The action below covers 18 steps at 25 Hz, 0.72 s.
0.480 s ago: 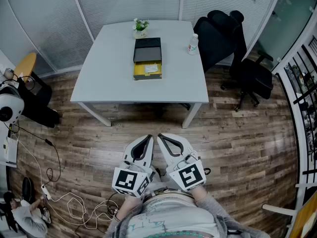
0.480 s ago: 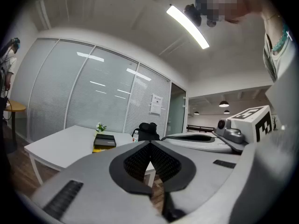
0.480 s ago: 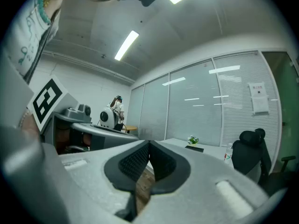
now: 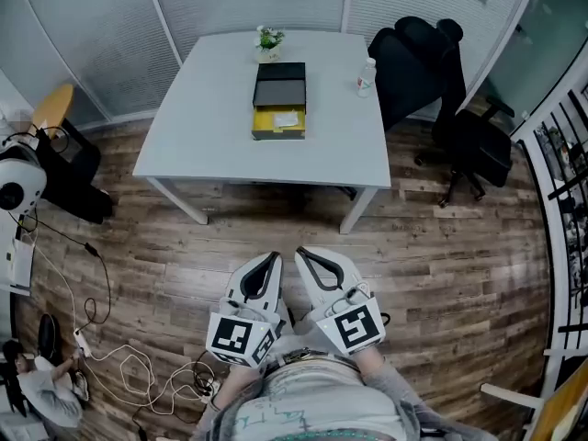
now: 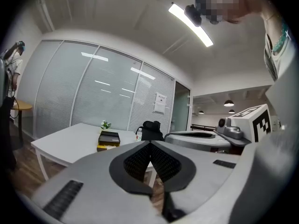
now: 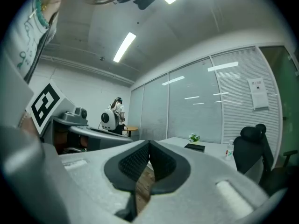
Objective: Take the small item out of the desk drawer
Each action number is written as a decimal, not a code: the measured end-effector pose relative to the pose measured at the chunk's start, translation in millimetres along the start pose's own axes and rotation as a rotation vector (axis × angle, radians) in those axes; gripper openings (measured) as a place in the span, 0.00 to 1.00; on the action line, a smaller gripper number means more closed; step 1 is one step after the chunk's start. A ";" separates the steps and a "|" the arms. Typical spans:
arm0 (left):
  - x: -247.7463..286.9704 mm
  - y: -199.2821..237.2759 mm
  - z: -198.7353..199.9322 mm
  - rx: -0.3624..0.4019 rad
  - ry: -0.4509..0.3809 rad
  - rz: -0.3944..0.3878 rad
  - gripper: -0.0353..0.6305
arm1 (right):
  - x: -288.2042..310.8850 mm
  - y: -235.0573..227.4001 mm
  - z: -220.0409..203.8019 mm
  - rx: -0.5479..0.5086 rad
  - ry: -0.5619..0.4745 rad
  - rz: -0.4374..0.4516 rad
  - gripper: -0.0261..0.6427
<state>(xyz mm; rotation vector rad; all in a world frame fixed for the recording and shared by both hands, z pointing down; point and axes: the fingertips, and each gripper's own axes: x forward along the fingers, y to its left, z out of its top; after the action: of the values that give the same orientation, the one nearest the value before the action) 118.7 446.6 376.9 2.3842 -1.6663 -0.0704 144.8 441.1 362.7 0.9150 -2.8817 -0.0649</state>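
Both grippers sit side by side close to the person's body, pointing about level. The left gripper (image 4: 272, 259) has its jaws pressed together with nothing between them, and the right gripper (image 4: 304, 254) is likewise closed and empty. Ahead of them lies wooden floor (image 4: 276, 219), then the white worktop (image 4: 202, 127), well apart from both. On it, straight ahead, a black desk box (image 4: 280, 83) has its yellow drawer (image 4: 264, 122) pulled out, with a pale small item (image 4: 286, 118) lying inside. Beyond stands a potted plant (image 4: 268, 39), and a bottle (image 4: 367, 77) is ahead to the right.
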 end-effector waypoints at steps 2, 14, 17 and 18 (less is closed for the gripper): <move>5.8 4.6 1.6 -0.001 -0.001 -0.008 0.05 | 6.9 -2.9 -2.3 -0.003 0.007 -0.001 0.04; 81.4 70.0 20.9 -0.001 0.006 -0.124 0.05 | 96.5 -48.2 4.4 -0.031 0.009 -0.067 0.04; 103.1 92.2 32.4 0.006 0.005 -0.158 0.05 | 125.5 -61.3 10.4 -0.048 0.008 -0.088 0.04; 110.2 98.6 35.3 0.005 0.009 -0.169 0.05 | 134.8 -66.0 12.2 -0.048 0.006 -0.096 0.04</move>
<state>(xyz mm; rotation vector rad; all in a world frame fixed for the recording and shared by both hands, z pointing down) 60.6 306.1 374.1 2.5202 -1.4594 -0.0838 71.7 309.5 358.9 1.0427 -2.8164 -0.1392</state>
